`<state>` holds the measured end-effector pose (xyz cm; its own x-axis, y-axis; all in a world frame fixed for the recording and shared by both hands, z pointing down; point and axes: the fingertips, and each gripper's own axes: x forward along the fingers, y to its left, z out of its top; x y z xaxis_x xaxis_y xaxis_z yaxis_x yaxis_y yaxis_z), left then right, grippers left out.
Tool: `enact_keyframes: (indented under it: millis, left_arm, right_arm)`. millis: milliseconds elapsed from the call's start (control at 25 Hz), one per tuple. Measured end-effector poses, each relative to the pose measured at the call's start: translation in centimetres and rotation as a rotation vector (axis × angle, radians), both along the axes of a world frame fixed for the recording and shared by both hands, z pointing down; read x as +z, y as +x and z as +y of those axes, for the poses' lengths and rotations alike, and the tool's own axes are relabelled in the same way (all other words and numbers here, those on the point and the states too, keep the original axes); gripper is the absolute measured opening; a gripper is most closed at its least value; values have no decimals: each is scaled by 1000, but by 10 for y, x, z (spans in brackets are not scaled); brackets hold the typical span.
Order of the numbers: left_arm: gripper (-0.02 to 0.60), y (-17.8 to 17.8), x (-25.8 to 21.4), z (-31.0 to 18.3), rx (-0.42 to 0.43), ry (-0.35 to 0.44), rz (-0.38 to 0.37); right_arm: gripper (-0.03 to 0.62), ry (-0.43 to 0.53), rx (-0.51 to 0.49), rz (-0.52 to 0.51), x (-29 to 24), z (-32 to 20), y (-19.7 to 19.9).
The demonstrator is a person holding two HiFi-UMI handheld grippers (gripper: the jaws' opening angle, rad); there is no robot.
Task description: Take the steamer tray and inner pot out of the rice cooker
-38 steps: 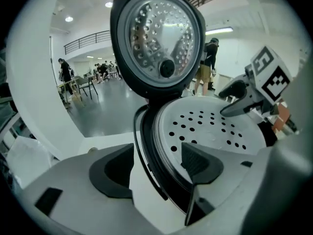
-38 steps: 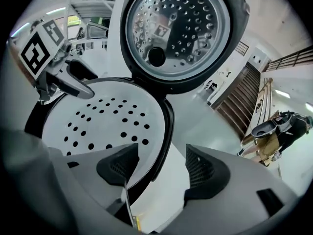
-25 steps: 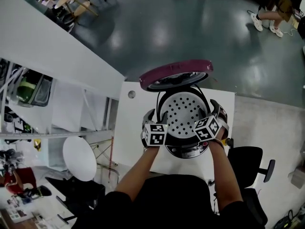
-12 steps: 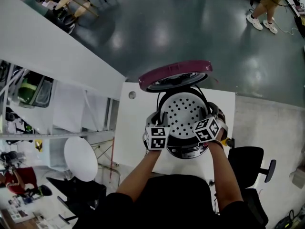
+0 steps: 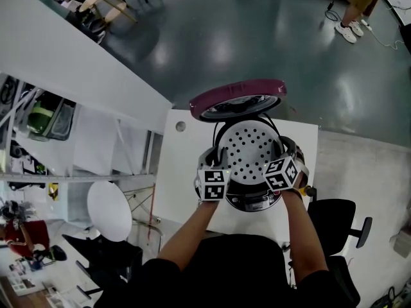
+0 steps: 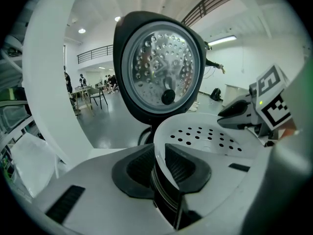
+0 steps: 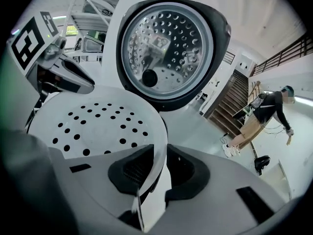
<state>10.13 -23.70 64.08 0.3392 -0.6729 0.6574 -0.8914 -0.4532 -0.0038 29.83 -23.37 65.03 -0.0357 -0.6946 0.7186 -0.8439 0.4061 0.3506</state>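
The rice cooker [image 5: 252, 202] stands on the white table with its maroon lid [image 5: 237, 99] swung up behind it. The white perforated steamer tray [image 5: 248, 151] sits in its mouth and hides the inner pot. My left gripper [image 5: 214, 160] grips the tray's left rim and my right gripper [image 5: 286, 149] grips its right rim. Both sets of jaws have just been closing with the rim between them. In the left gripper view the pads of the left gripper [image 6: 160, 163] press the tray [image 6: 210, 136] wall. In the right gripper view the right gripper [image 7: 159, 168] clamps the tray [image 7: 93, 126] edge.
The cooker sits near the front of a small white table [image 5: 183, 172]. A black office chair [image 5: 337, 213] stands at its right, a round white stool [image 5: 108, 212] at the left. The lid's shiny inner plate [image 6: 161, 67] faces me. A person [image 5: 358, 5] walks far off.
Both grippers have closed in on the tray's rim from either side. The left one has shifted slightly. The person in the background has walked further right.
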Motion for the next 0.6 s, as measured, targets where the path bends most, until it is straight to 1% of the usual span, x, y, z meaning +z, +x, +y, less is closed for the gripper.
enact_keyframes:
  millis: [240,440,600]
  left_arm:
    - [64,1,-29,4,-28,63,29]
    - [60,-6,-53,17,-86,112,33]
    - [58,-22,-73,36,-140,151,23]
  right_arm:
    - [71,86,-5,-15,-31,0,1]
    - [69,139,-41,-37,-52,6,-5]
    - [66,182,-87,-67,-73,14,-22]
